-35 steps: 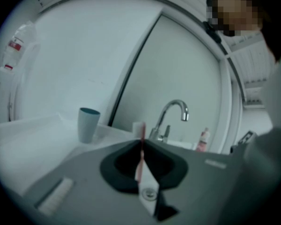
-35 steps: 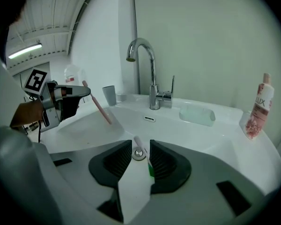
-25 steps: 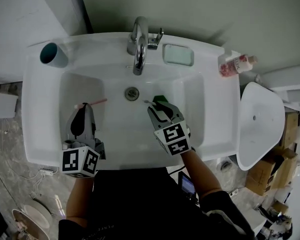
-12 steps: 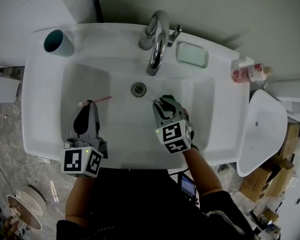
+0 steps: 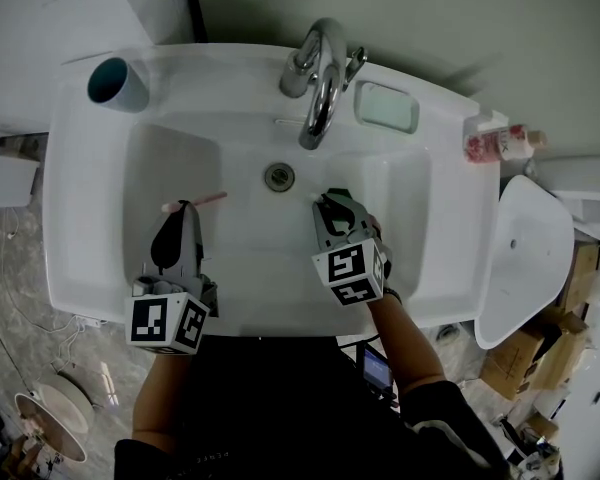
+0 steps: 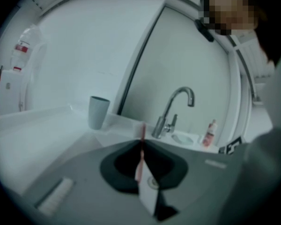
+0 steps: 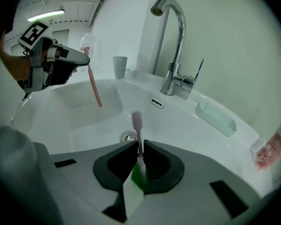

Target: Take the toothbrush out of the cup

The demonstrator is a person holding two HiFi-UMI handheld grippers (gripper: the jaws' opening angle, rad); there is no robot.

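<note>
Pink and clear of the cup (image 5: 118, 84), the toothbrush (image 5: 196, 202) is pinched in the closed left gripper (image 5: 183, 209) over the sink (image 5: 80, 218), so the removal looks done. The teal cup stands well apart on the back left corner, seemingly empty, though its inside is only partly seen. Meanwhile the right gripper (image 5: 329, 204) has just been closing its jaws on a green-handled brush (image 7: 138, 149), now clamped between them, so probably only setting down remains.
</note>
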